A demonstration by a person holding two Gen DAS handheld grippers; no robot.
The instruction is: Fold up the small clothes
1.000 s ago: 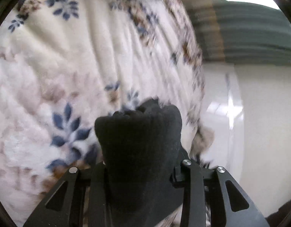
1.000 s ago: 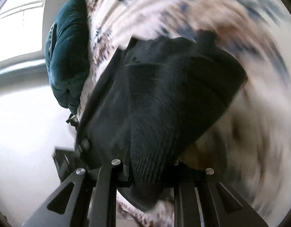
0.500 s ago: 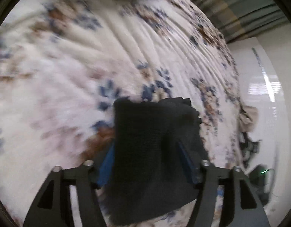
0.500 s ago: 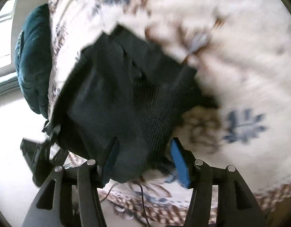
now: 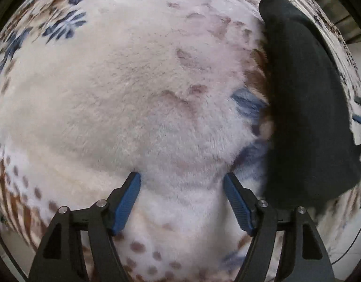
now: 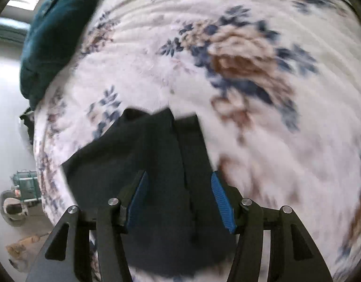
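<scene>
A small black knit garment [image 6: 154,169] lies folded on a fluffy white blanket with blue and brown flowers [image 6: 250,82]. My right gripper [image 6: 179,183] is open, its blue pads on either side of the garment's near part, just above it. In the left wrist view the same black garment [image 5: 307,108] lies at the right side on the blanket [image 5: 133,94]. My left gripper [image 5: 182,183] is open and empty over bare blanket, to the left of the garment.
A dark teal cushion [image 6: 53,37] lies at the far left edge of the bed. Beyond the bed's left edge is pale floor with a small teal cart [image 6: 25,185] and a round object. Cables show at the right edge of the left wrist view.
Both grippers opened and let go of the black garment, which now lies on the blanket. The left gripper moved left, off the garment. The right gripper stays over it.
</scene>
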